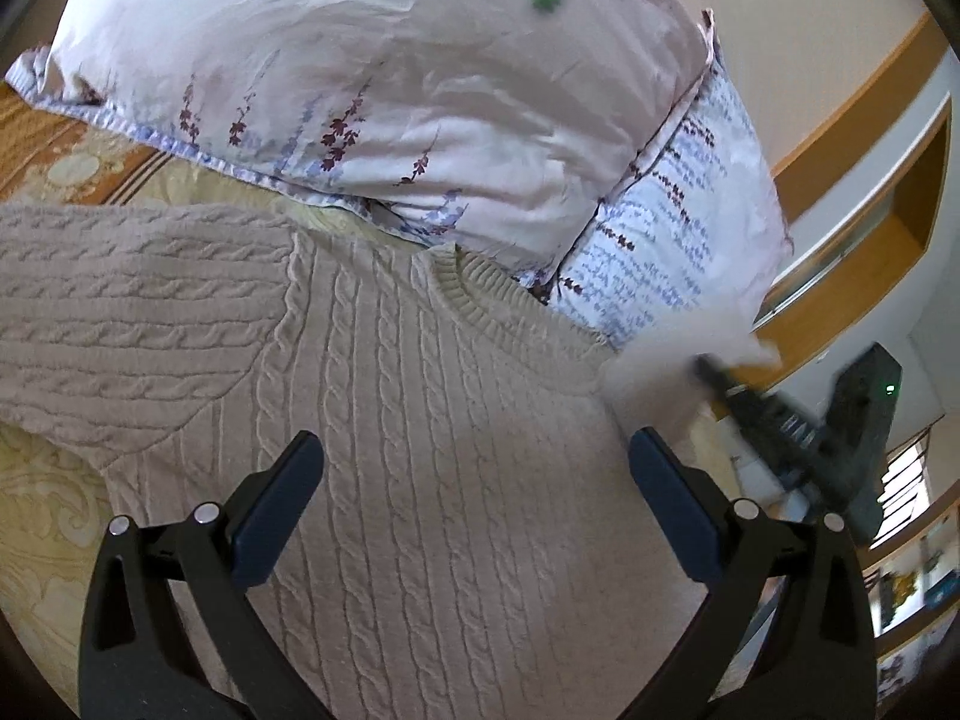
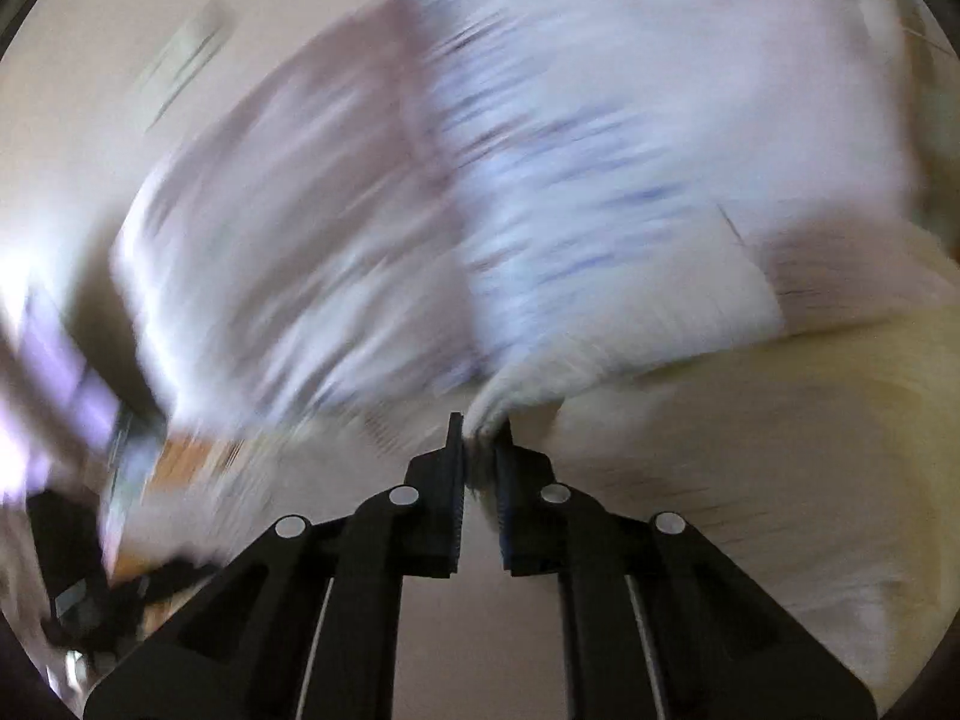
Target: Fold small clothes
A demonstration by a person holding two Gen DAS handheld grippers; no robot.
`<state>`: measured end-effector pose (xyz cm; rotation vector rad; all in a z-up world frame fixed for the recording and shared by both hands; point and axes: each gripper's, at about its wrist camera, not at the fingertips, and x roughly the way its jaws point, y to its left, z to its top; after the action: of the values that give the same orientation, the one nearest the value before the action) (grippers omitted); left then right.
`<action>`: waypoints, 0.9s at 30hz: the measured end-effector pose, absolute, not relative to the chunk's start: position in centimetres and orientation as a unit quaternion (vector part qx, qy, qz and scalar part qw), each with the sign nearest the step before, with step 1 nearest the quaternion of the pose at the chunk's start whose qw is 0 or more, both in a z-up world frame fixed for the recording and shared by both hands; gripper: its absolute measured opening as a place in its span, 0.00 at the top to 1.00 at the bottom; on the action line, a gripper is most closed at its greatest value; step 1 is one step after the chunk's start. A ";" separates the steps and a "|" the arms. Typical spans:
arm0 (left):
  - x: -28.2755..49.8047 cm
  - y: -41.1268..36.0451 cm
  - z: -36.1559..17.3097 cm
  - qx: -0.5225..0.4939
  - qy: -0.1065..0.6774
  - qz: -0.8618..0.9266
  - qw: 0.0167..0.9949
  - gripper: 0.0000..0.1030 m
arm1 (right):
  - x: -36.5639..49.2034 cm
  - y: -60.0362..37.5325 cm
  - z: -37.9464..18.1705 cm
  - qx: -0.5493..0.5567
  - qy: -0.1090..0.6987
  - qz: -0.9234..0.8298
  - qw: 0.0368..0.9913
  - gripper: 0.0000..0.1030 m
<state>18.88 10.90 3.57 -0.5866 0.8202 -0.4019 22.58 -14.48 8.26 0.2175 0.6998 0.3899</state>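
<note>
A beige cable-knit sweater [image 1: 384,420] lay spread on the yellow patterned bedspread [image 1: 42,492], its ribbed collar just below a pale floral pillow [image 1: 372,78]. The left gripper [image 1: 474,468] hovered over the sweater's chest with jaws wide apart, holding nothing. Right of the pillow, the right gripper [image 2: 480,438] pinched a pale fold of the sweater, blurred.
</note>
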 end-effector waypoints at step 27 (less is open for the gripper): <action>25.5 6.3 -0.9 -0.362 0.486 -0.163 0.779 0.90 | 16.8 -37.4 -1.9 0.476 0.301 -0.001 0.826 0.82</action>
<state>25.50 6.34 -0.93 -0.7816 1.0496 -0.3520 16.79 -37.37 -1.92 1.0116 0.6404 -0.0029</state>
